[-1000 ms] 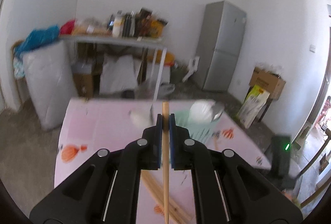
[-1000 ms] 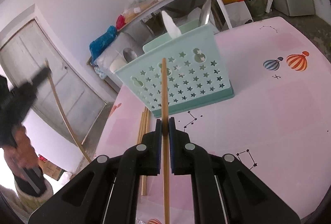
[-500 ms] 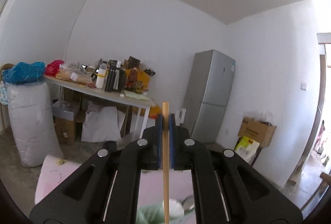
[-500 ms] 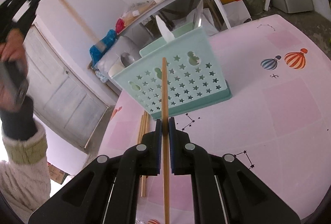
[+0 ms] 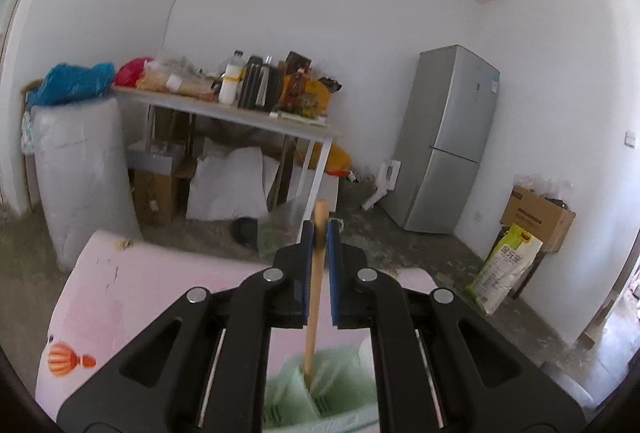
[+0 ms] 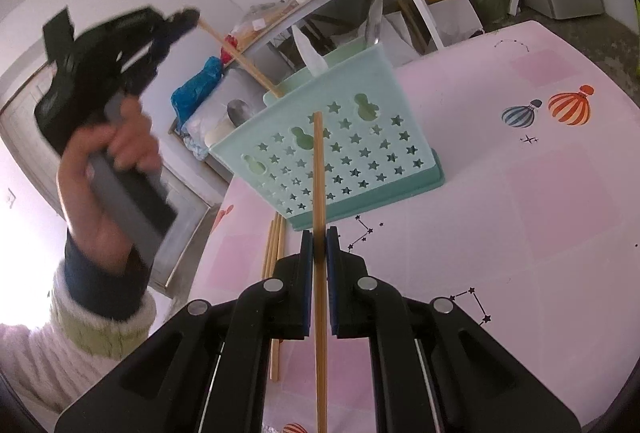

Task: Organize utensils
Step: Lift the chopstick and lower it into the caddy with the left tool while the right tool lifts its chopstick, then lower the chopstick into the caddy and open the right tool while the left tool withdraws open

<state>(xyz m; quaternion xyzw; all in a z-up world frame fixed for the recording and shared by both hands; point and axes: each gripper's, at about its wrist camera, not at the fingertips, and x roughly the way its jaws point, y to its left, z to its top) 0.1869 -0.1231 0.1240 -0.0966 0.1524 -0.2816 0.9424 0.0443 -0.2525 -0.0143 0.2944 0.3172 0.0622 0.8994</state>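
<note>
My left gripper point(image 5: 319, 233) is shut on a wooden chopstick point(image 5: 313, 297) whose lower end dips into the mint-green utensil basket point(image 5: 296, 397) right below it. In the right wrist view the left gripper point(image 6: 188, 18) hangs above and left of the basket point(image 6: 336, 153), its chopstick point(image 6: 240, 55) slanting down into the basket's left compartment. My right gripper point(image 6: 319, 241) is shut on a second chopstick point(image 6: 319, 233), held in front of the basket's star-punched wall. A white spoon point(image 6: 310, 51) and a metal spoon point(image 6: 374, 17) stand in the basket.
Loose chopsticks point(image 6: 274, 273) lie on the pink balloon-print tablecloth point(image 6: 540, 201) left of my right gripper. Behind the table are a cluttered shelf point(image 5: 224, 105), a grey fridge point(image 5: 448, 145), boxes and bags on the floor.
My left gripper swung up, then came down over the basket, and its chopstick tip now sits inside the basket. My right gripper has held nearly still with its chopstick.
</note>
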